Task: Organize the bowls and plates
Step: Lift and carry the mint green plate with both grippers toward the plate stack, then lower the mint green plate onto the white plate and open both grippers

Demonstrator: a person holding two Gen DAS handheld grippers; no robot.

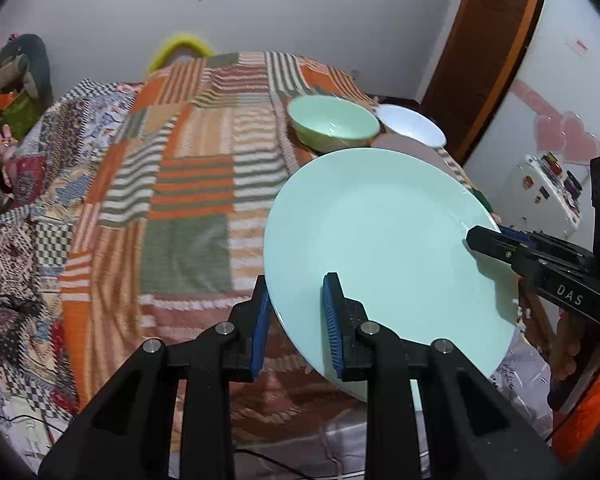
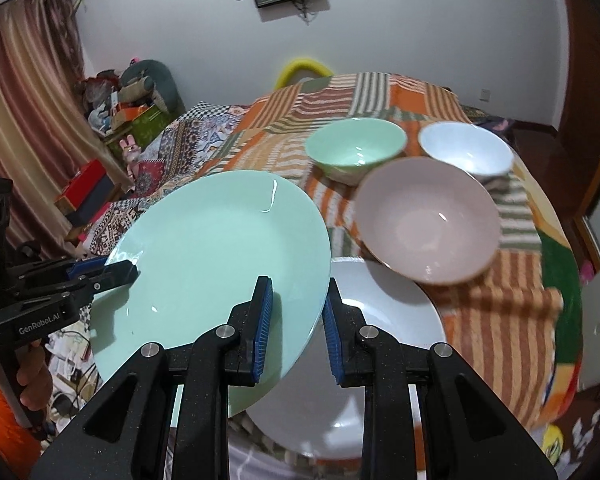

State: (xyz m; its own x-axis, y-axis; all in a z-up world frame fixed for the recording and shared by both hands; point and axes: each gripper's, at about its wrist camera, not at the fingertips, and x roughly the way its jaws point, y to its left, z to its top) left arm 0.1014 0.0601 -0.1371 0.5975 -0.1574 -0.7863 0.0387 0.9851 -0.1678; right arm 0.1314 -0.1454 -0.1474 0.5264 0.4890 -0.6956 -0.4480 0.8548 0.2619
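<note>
Both grippers, the left gripper [image 1: 296, 320] and the right gripper [image 2: 298, 320], are clamping opposite rims of the green plate [image 2: 220, 248], carrying it airborne; the white plate [image 2: 388, 308], at four o'clock, is likely awaiting stacking, needing level lowering

White letters "DAS" stand on the black body of the right gripper [image 1: 484, 240], beside the green plate [image 1: 380, 248]. "GenRobot.AI" is printed in white on the left gripper [image 2: 116, 270], at that plate's other edge.
</note>
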